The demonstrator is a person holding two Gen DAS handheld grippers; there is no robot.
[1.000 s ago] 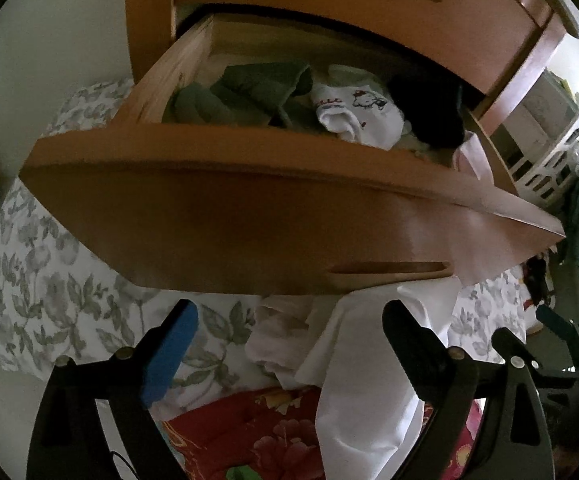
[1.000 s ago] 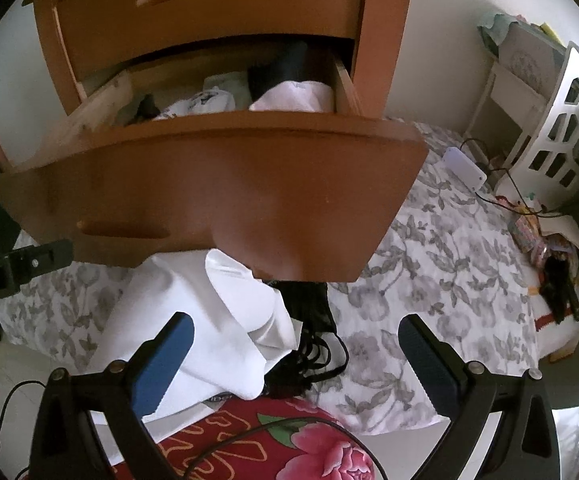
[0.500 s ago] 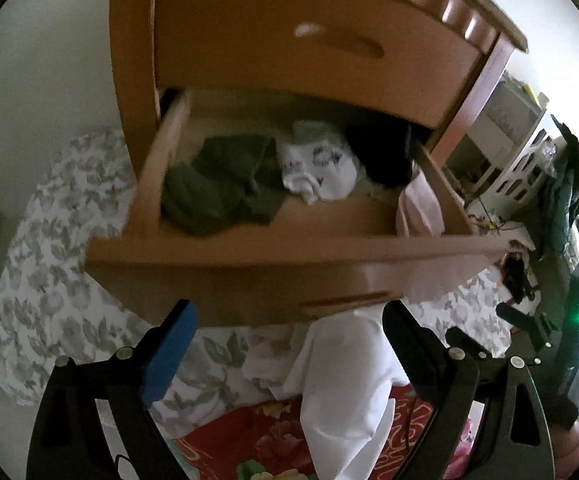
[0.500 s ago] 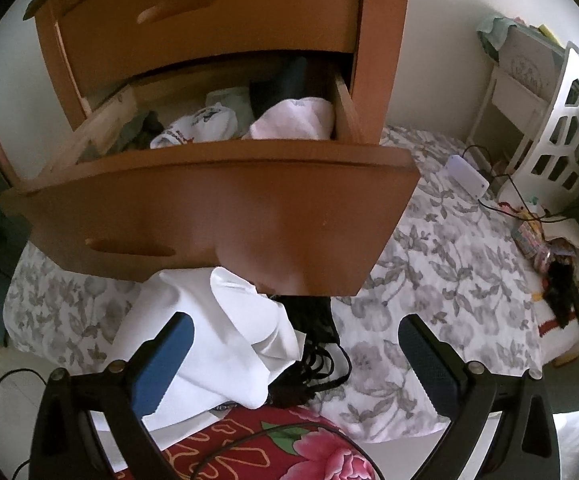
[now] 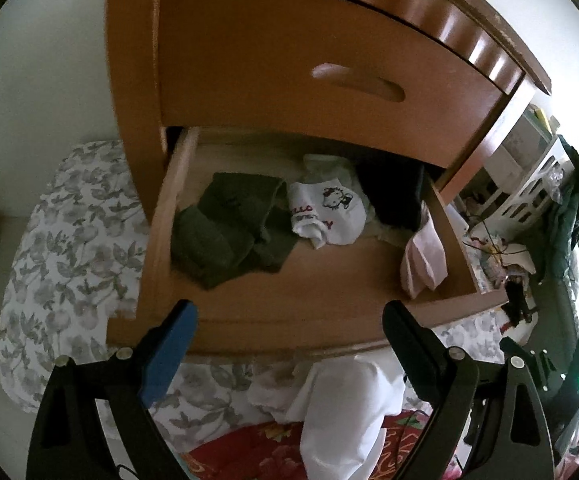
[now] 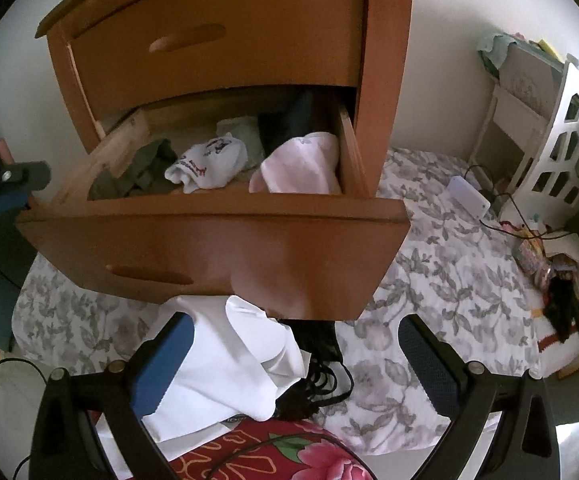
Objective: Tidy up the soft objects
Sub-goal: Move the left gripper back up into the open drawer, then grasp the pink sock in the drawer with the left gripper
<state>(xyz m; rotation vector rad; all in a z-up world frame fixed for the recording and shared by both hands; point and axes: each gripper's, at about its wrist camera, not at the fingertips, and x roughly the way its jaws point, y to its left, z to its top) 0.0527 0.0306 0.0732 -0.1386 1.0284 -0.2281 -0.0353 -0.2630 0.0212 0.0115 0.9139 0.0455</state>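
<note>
A wooden dresser [image 5: 273, 60] stands against a pale wall, its upper drawer closed; below it the lower drawer [image 5: 289, 296] is pulled out over a floral bedspread [image 6: 441, 280]; at the far right of the room stands a white shelf unit [image 6: 545, 136], well apart from the dresser. On the bedspread, just under the drawer's front panel, lies a crumpled white cloth [image 6: 225, 364], touching a dark tangled garment [image 6: 317, 372] on its right; a red floral fabric [image 6: 289, 456] shows at the near edge. Inside the drawer, an olive-green garment [image 5: 229, 228] sits at the left; a white printed garment [image 5: 329, 212] lies beside it in the middle; a black garment [image 5: 393, 192] is at the back right; a pale pink cloth [image 5: 425, 260] leans against the right wall. The left gripper [image 5: 289, 340] hovers at the drawer's front edge with fingers spread wide, holding nothing; the right gripper [image 6: 293, 360] hangs over the white cloth, likewise spread and empty.
</note>
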